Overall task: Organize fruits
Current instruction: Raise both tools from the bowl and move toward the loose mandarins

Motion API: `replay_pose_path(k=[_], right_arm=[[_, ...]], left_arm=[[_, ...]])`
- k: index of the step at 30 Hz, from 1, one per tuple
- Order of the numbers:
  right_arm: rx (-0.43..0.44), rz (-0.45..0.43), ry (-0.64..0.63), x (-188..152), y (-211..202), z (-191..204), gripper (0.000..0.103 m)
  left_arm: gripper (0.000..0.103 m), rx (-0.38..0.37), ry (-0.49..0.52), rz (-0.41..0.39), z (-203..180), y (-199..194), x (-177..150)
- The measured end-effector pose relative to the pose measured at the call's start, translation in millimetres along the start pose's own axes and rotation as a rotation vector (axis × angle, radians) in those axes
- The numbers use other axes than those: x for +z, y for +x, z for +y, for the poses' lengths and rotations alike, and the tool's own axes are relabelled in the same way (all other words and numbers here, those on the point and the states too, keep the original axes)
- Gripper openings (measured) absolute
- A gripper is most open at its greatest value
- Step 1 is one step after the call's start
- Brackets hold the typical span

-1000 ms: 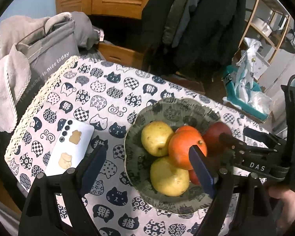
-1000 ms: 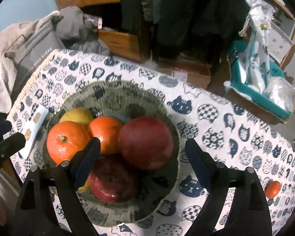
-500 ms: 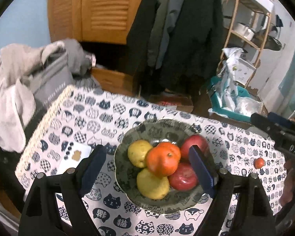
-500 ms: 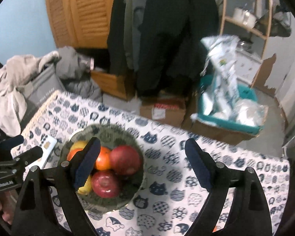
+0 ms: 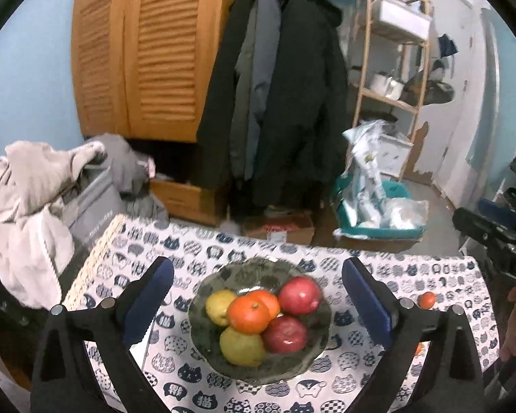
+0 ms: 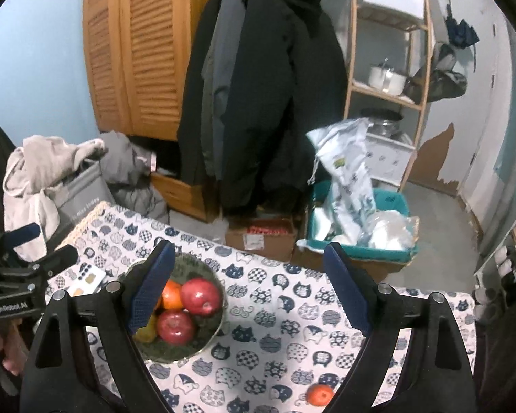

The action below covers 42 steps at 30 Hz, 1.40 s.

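A dark patterned bowl (image 5: 203, 330) sits on the cat-print tablecloth (image 5: 430, 275). It holds two red apples (image 5: 299, 295), two oranges (image 5: 248, 314) and two yellow fruits (image 5: 241, 346). A loose small orange (image 5: 426, 299) lies on the cloth at the right; it also shows in the right wrist view (image 6: 320, 394). My left gripper (image 5: 258, 304) is open and empty, high above the bowl. My right gripper (image 6: 247, 290) is open and empty, raised to the right of the bowl (image 6: 210, 335).
A white phone (image 6: 87, 280) lies on the cloth left of the bowl. Beyond the table are a grey bag with clothes (image 5: 86, 206), hanging coats (image 5: 285, 103), a cardboard box (image 5: 278, 229), a teal bin (image 6: 361, 237) and a wooden shelf (image 6: 388, 69).
Both grippers have pulled up and back from the bowl, which now looks smaller and lower. The red apple lies in the bowl, and more of the room shows.
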State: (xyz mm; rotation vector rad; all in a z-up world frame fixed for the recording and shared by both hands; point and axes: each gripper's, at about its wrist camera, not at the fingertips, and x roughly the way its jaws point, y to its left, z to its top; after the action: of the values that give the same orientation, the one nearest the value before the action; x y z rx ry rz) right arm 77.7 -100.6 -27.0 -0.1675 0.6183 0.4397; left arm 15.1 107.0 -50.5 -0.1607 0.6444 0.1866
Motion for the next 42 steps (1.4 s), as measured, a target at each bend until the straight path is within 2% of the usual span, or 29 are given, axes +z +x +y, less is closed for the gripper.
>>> replay_pose_path(k=[12,24,33,42], right_arm=[[-0.038,-0.088,0.025,-7.0,-60.2,-33.3,0.088],[-0.129,-0.078,0.115,-27.7,-77.0,-97.1,0.088],[-0.192,-0.009,0.167,-54.4,-69.7,-141.9,0.088],[-0.224,0.145,0.206,-87.9,-17.9,-178.0,0.088]], left_arm=[[0.103,-0.048,0.034,-0.093,-34.6,-34.9,15.4],[0.103,-0.092,0.112,-0.053,-93.1,-18.9,12.8],[0.103,-0.127,0.180,0.013,-141.0,9.1,4.4],[0.103,-0.135,0.214,0.134,-174.3,64.9,-13.2]])
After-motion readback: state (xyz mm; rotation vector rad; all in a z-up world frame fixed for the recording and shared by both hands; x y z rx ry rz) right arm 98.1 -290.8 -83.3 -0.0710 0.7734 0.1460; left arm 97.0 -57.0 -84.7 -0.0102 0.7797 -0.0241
